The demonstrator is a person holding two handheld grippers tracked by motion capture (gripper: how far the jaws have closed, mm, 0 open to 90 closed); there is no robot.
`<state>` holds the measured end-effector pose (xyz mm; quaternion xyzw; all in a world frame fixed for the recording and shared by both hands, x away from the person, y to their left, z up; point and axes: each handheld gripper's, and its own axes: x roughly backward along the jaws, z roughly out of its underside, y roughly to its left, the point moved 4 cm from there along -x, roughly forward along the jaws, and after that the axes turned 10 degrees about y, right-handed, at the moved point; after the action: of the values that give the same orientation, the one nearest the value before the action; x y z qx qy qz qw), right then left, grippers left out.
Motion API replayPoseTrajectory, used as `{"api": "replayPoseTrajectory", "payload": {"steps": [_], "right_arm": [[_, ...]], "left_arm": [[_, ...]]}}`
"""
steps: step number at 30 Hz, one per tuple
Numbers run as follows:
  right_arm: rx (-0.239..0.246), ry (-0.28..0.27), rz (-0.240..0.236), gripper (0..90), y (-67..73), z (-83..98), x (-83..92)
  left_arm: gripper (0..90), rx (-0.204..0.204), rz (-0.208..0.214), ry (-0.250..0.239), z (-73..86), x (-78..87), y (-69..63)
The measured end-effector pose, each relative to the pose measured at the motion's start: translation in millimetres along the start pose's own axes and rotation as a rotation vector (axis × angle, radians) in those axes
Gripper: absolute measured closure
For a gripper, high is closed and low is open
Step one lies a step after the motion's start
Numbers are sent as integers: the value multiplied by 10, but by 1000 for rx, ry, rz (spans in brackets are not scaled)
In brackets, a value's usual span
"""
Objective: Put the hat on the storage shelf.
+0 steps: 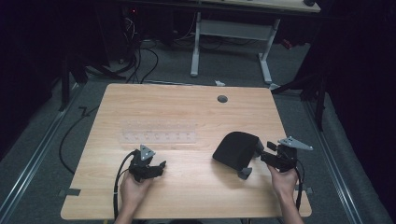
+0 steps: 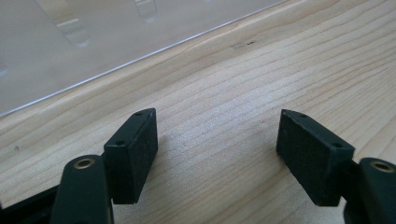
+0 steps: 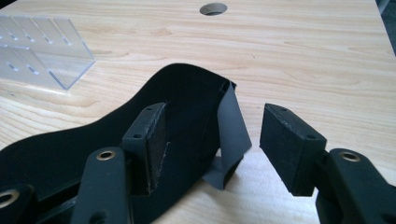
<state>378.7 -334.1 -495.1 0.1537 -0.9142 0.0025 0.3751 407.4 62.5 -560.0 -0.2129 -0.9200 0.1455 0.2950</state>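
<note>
The right claw [image 3: 212, 140] is standing open around the near edge of a black fabric pouch [image 3: 187, 93], one jaw over the cloth, the other clear of it — nothing is being pinched yet. The left claw [image 2: 217, 140] is gaping empty over bare surface [image 2: 261, 70]. Farther back, a clear acrylic rack [image 1: 159, 131] is lying flat — untouched. Judging by this, the grasp is only starting; lifting and placing the pouch are left.
</note>
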Motion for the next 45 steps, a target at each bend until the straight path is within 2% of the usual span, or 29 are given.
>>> {"api": "replayPoseTrajectory", "payload": {"steps": [8,14,20,27,37,45], "right_arm": [[-27,9,-26,372,-15,-85,-111],[-28,12,-31,358,-35,-132,-207],[-65,32,-57,338,-82,-118,-308],[-68,39,-90,320,-70,-116,-418],[-113,69,-131,318,-69,-93,-551],[-91,99,-156,345,-27,-54,-665]], "left_arm": [[297,0,0,0,0,0,0],[297,0,0,0,0,0,0],[297,1,0,0,1,0,-1],[297,0,0,0,0,0,-1],[297,2,0,0,1,-1,-2],[297,2,-1,0,1,-1,-2]]}}
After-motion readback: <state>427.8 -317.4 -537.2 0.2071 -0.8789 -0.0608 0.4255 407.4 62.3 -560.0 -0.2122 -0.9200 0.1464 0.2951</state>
